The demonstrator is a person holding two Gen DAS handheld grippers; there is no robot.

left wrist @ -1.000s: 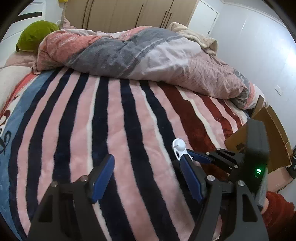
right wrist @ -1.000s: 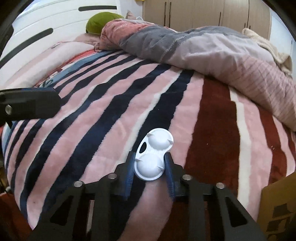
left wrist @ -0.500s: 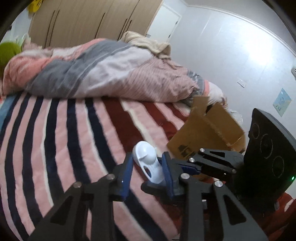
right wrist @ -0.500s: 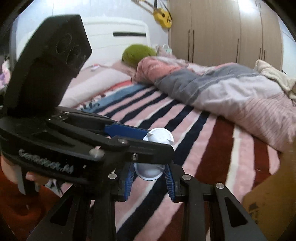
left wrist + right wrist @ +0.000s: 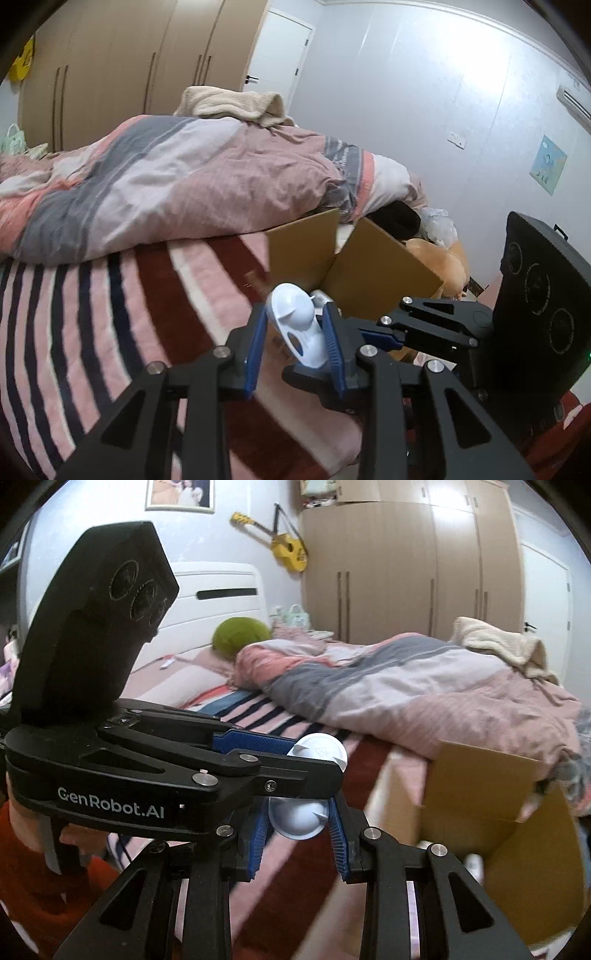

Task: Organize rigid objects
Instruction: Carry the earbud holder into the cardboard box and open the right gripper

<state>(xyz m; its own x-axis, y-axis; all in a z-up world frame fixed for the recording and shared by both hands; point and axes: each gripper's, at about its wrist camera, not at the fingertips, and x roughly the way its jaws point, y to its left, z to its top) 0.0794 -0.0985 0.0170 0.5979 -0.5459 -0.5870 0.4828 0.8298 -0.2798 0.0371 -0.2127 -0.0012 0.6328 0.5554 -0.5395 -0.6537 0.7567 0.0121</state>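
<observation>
Since a second ago the white plastic piece point(image 5: 297, 325) has been lifted off the striped blanket point(image 5: 110, 314), and the left gripper point(image 5: 295, 345), then apart, is now clamping it alongside the right gripper point(image 5: 298, 821). Both are holding it in the air, crossing just before the open cardboard box point(image 5: 373, 266). Behind, a rumpled duvet point(image 5: 406, 686) is lying before the wardrobe point(image 5: 399, 568).

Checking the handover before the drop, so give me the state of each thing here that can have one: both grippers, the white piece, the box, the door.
left gripper: shut on the white plastic piece.
right gripper: shut on the same piece.
white plastic piece: held in the air by both.
cardboard box: open, flaps up.
door: closed.
</observation>
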